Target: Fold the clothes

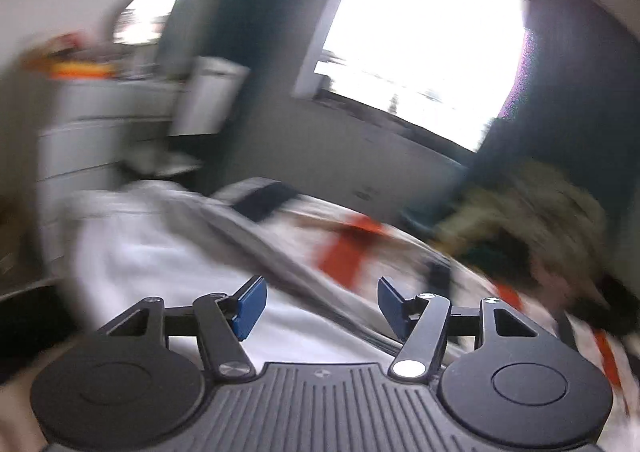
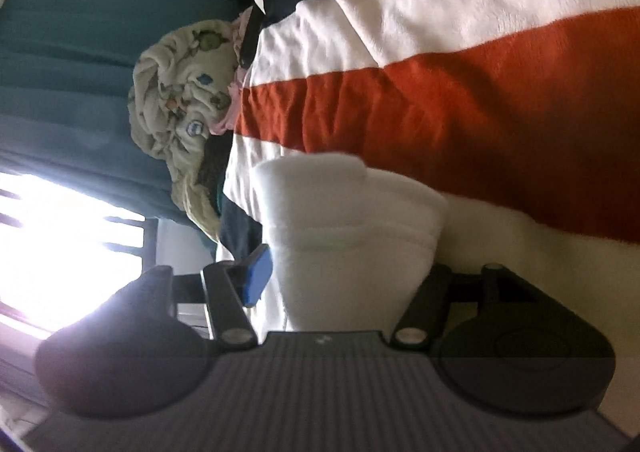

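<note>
The left claw (image 1: pixel 320 308) stands wide with nothing between its blue pads, over a white garment (image 1: pixel 160 252) spread low left on the bed; the blurred view suggests it is swinging clear. The right claw (image 2: pixel 344 284) is parted around a folded white cloth (image 2: pixel 352 219) at lower centre, one pad visibly beside it, probably set down on the striped blanket (image 2: pixel 480 111). A crumpled patterned blanket (image 2: pixel 180 99) heaps at left, likely awaiting folding.

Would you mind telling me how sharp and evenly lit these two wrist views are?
Left wrist view: heavy motion blur over the bed and the white garment; only the left gripper is crisp; the window is blown out. Right wrist view: sharp on the folded white cloth and striped blanket; window glare washes the lower left.
</note>
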The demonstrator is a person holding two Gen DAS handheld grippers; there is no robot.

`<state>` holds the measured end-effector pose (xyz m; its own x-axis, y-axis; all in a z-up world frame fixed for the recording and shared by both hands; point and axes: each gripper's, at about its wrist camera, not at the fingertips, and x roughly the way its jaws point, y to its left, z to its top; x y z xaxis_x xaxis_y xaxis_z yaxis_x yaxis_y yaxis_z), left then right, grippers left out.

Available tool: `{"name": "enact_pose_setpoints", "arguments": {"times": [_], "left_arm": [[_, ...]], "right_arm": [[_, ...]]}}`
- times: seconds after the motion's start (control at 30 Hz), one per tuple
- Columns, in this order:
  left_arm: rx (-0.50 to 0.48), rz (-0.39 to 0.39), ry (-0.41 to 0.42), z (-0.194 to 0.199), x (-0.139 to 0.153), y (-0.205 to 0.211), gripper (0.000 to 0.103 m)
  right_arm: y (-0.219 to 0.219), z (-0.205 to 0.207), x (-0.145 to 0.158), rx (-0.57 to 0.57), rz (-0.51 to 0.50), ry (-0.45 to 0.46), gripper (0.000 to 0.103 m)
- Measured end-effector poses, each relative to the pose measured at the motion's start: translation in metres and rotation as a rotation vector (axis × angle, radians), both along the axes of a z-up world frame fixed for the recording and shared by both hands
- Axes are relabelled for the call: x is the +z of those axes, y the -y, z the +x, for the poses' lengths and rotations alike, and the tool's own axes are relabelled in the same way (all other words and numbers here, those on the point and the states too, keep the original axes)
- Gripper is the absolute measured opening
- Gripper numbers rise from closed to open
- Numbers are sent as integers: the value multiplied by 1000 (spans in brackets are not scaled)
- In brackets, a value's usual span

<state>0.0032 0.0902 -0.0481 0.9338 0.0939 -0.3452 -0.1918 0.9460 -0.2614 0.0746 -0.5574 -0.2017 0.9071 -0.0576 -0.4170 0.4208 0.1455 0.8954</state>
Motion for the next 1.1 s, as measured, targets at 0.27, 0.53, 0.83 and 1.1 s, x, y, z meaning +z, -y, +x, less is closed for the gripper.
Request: {"name": "enact_pose_setpoints", "arguments": {"times": [0.27,0.53,0.83,1.1], "left_arm": [[-278,200,-179,50,-66,104,64],[-353,243,-317,49,-101,116,68],[-362,253,-330,57,-95,114,70],[-387,338,-306,55,-90,117,76]], "right_arm": [[0,-3,1,-21,-24,-28,42],[0,-2,3,-42,-36,-65,42],[1,-5,12,-41,-73,-63,19],[-67,14,111,48,-594,13,17]]}}
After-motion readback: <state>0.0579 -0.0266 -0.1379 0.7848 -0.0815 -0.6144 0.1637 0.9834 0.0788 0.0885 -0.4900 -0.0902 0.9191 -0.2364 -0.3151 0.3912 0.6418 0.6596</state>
